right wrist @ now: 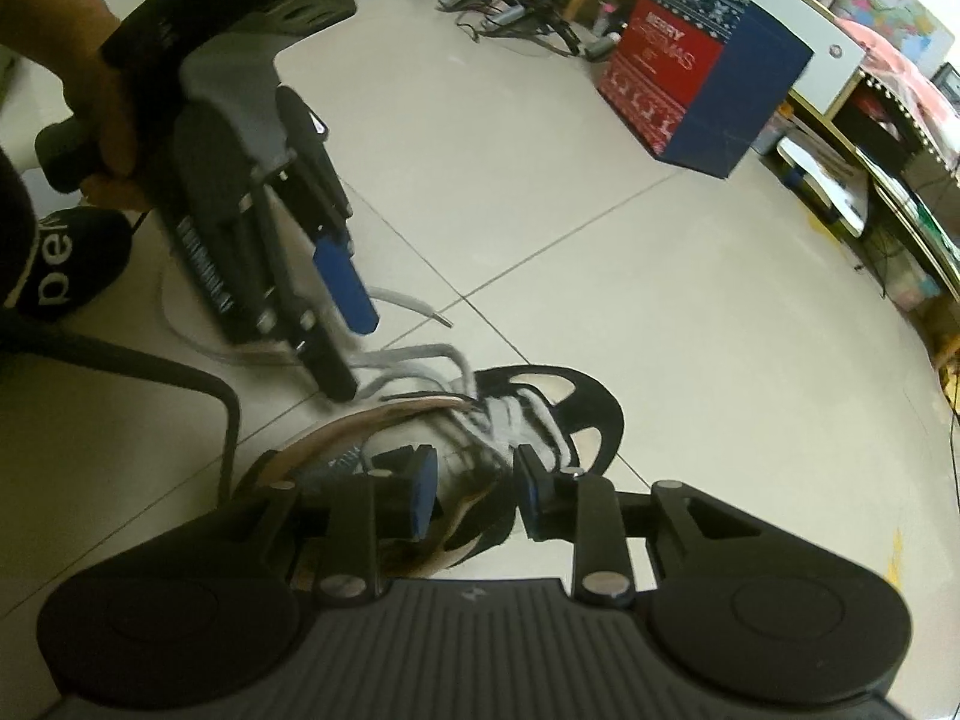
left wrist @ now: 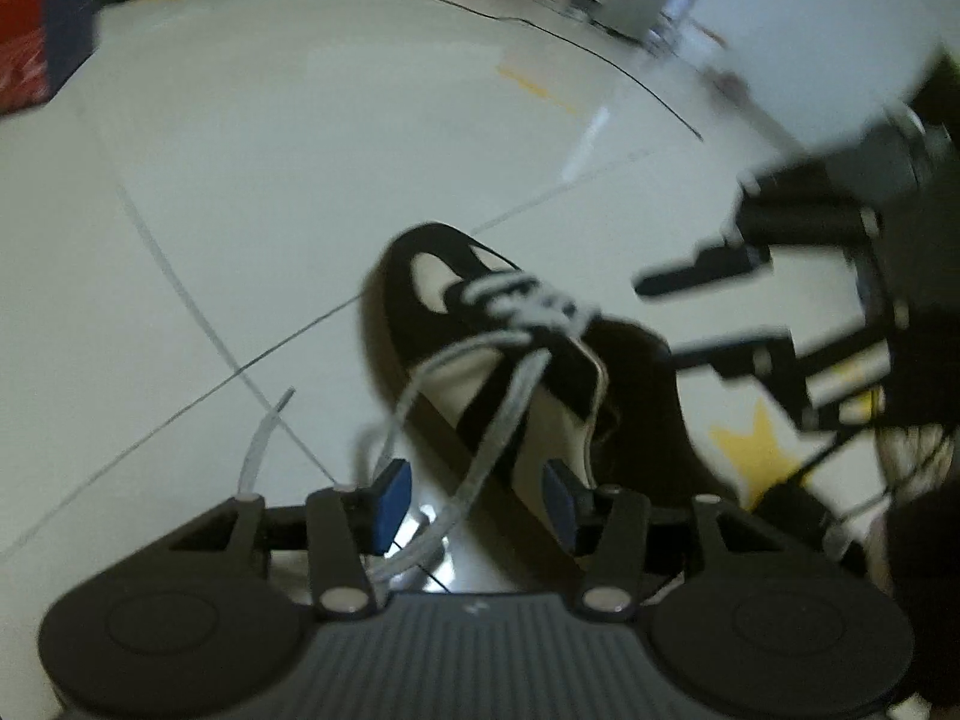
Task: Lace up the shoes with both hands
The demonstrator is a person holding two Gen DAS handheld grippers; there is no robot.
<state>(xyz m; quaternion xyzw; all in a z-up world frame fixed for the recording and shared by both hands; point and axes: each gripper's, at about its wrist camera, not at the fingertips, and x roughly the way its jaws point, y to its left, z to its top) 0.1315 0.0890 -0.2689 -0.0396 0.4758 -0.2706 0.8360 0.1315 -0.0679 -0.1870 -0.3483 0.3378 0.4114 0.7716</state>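
A black-and-white sneaker [left wrist: 420, 324] lies on the pale tiled floor, toe pointing away. Its white laces [left wrist: 504, 414] hang loose from the eyelets, and one strand runs down between the jaws of my left gripper [left wrist: 475, 504]. The blue pads stand well apart from that strand, so this gripper is open. In the right wrist view the same sneaker [right wrist: 588, 402] sits just beyond my right gripper [right wrist: 475, 492], which is open over the tongue with no lace pinched. The left gripper [right wrist: 354, 357] hovers over loose lace loops [right wrist: 414, 354] left of the shoe. The right gripper [left wrist: 659, 321] shows at the shoe's right.
A red and blue Christmas box [right wrist: 702, 78] stands on the floor behind. Cables and small devices [right wrist: 516, 6] lie along the far wall, with low shelving [right wrist: 870, 180] at the right. A dark bent tube [right wrist: 222, 408] curves beside the shoe's heel. A yellow star sticker [left wrist: 756, 450] marks the floor.
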